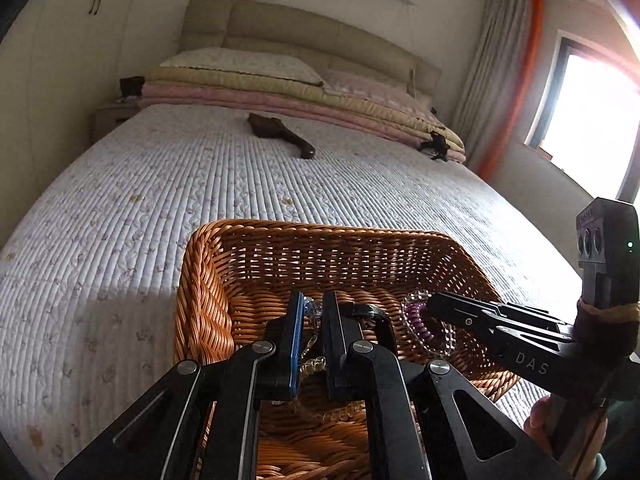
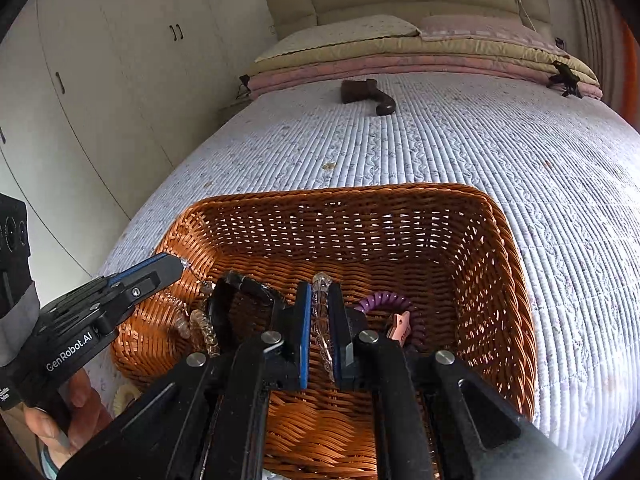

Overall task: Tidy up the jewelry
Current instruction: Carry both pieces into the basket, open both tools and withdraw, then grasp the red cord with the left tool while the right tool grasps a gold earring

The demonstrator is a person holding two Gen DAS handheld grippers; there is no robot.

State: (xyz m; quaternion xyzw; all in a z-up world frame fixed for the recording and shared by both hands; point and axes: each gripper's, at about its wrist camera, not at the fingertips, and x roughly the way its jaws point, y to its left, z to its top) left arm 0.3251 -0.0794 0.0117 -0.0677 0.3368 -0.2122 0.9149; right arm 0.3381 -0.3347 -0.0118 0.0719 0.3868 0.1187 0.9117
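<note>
Left gripper (image 1: 312,336) was clamped on a clear bead bracelet (image 1: 314,312), lower center of frame, over the wicker basket (image 1: 320,232). Right gripper (image 2: 320,320) was pinched on another clear bead strand (image 2: 322,292) w/ a purple coil band (image 2: 384,300) beside it. Basket sat on the bed (image 1: 160,184); dark brush (image 1: 280,132) upper center.

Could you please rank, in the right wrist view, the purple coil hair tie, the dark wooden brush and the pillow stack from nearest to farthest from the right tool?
1. Purple coil hair tie, in the wicker basket, just right of the right tool.
2. Dark wooden brush, mid-bed.
3. Pillow stack, against the headboard.
</note>
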